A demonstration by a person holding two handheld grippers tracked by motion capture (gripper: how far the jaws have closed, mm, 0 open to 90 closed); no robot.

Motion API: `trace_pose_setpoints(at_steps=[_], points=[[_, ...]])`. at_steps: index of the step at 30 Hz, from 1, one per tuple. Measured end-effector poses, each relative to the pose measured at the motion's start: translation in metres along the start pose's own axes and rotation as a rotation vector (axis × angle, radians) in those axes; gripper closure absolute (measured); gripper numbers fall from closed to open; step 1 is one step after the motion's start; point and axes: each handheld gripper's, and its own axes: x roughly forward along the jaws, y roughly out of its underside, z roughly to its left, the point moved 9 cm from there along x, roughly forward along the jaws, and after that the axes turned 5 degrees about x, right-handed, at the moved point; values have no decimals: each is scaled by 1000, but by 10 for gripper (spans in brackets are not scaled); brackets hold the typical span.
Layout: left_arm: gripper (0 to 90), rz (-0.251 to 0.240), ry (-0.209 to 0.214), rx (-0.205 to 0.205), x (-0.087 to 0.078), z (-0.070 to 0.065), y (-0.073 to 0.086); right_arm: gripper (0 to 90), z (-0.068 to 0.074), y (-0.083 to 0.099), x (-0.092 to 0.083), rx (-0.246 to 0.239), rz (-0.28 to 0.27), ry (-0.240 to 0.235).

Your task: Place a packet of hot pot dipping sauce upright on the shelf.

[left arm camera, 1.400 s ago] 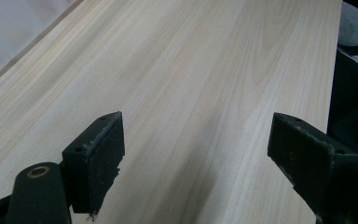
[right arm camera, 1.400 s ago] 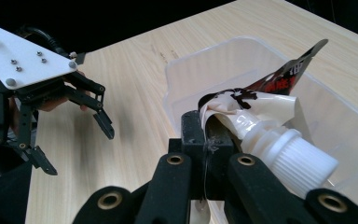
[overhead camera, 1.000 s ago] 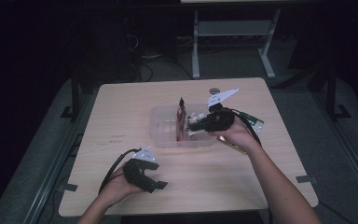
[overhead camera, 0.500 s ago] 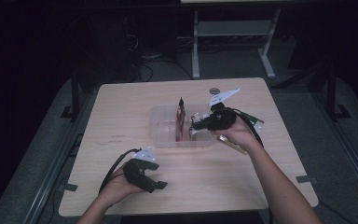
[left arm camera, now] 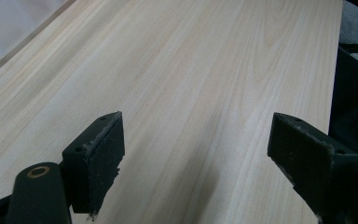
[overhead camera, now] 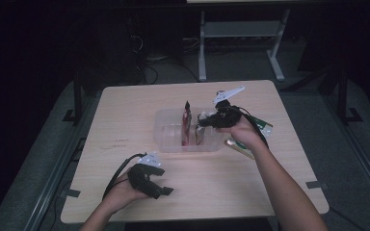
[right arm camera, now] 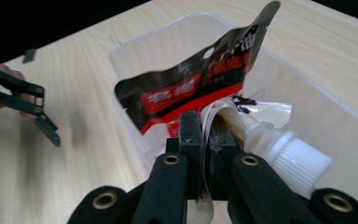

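So, progress: I hold the spouted pouch (right arm camera: 261, 135) over the clear bin (overhead camera: 166, 130) — not yet released.
Right gripper (right arm camera: 205, 135): clamped on it.
Left gripper (left arm camera: 196, 149): wide open, empty.

White spout pouch (right arm camera: 261, 126), capped, tilted inside clear bin (right arm camera: 135, 51)

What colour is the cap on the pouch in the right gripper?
White, ribbed cap; clearest in the right gripper view.

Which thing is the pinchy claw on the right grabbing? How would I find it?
Look at the clear plastic tub in the middle of the wooden table. The right gripper pinches a pale spouted pouch over it. Unlike the red-and-black packet beside it, it has a white ribbed screw cap.
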Motion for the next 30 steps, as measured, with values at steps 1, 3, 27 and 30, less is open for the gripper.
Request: trace_pose_setpoints(at_steps=[1, 3, 27, 30], points=[[184, -1, 0, -1, 0, 0, 0, 864, 0, -1, 0, 1, 2, 4], [184, -5, -2, -4, 0, 0, 0, 857, -3, -1, 2, 0, 10, 15], [185, -13, -2, -12, -2, 1, -1, 371, 7, 18, -49, -13, -14, 99], [185, -9, -2, -8, -1, 1, 0, 369, 9, 27, -56, -24, -6, 121]])
